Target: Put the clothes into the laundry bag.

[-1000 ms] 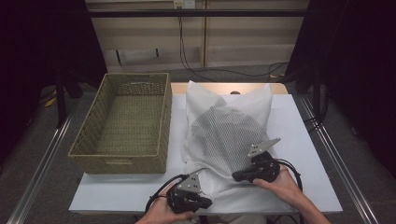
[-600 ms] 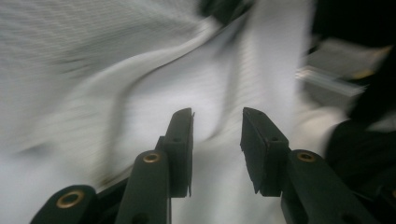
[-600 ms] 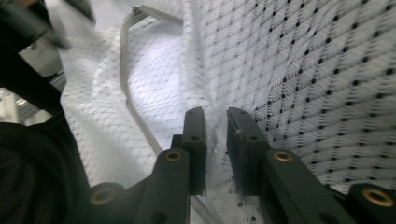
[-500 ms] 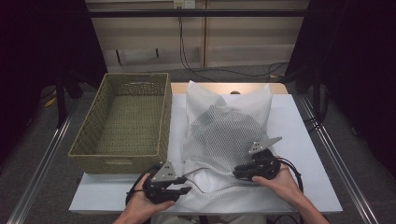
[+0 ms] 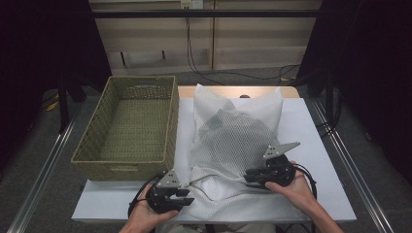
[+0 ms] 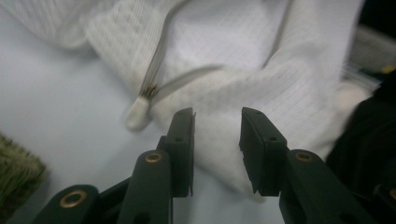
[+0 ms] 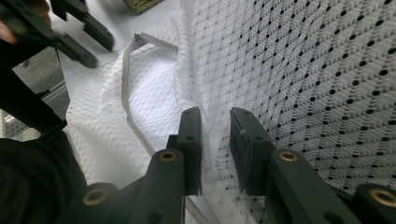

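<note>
Mesh laundry bag (image 5: 232, 141) pinched by right hand-held gripper (image 5: 253, 175), left hand-held gripper (image 5: 187, 196) parted, woven basket (image 5: 131, 121)

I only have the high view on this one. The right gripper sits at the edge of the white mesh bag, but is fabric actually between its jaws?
Observer: Yes. In the right gripper view, a fold of the mesh bag runs up between the right gripper's two jaws, which stand close together on it.
Operator: And the left one, is it holding anything?
Observer: No. The left gripper is open, with the bag's white fabric lying behind the gap, not pinched.
Operator: Anything near its jaws worth noting?
Observer: A drawstring with a white end tip lies on the table just beyond its left jaw.
</note>
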Available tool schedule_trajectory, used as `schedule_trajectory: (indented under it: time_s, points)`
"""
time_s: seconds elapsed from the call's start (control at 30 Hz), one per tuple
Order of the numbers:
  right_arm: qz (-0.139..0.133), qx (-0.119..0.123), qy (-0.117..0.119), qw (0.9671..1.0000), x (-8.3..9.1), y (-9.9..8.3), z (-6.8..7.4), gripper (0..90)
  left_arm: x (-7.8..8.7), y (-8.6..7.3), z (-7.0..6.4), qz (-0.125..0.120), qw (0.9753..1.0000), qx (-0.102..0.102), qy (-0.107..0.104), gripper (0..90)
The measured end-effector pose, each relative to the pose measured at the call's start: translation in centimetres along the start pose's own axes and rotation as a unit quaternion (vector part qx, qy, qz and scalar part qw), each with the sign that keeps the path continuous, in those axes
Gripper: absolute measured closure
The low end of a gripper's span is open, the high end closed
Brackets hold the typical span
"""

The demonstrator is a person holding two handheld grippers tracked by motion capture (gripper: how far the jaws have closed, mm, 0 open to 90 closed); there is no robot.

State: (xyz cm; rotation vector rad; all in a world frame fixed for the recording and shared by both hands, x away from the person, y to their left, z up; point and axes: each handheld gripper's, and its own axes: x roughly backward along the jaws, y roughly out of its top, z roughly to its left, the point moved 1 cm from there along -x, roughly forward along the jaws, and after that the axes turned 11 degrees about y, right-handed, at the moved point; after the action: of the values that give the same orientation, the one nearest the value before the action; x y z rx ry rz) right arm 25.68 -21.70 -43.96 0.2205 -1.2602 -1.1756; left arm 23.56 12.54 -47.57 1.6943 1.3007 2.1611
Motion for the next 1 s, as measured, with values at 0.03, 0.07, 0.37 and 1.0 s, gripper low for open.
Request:
schedule_trajectory:
  time_s: [0.03,0.07,0.37,1.0]
  points:
    - [-0.002,-0.001,-0.002,1.0,0.06,-0.01,0.06,73.9,-0.07,-0.07,0.12,-0.003,1.0,0.001,0.002,64.7]
    - [-0.003,0.002,0.002,1.0,0.06,0.01,0.16,73.9,0.01,-0.05,0.29,0.004,0.9999,0.0,0.01,64.1]
    - [-0.008,0.004,-0.002,1.0,0.33,0.12,0.16,70.9,0.33,-0.46,0.88,0.007,0.9991,0.017,0.039,58.2]
    - [-0.007,0.003,0.02,0.9998,-0.56,0.95,0.57,70.4,0.64,-0.58,0.11,0.014,0.9998,0.012,0.001,89.5]
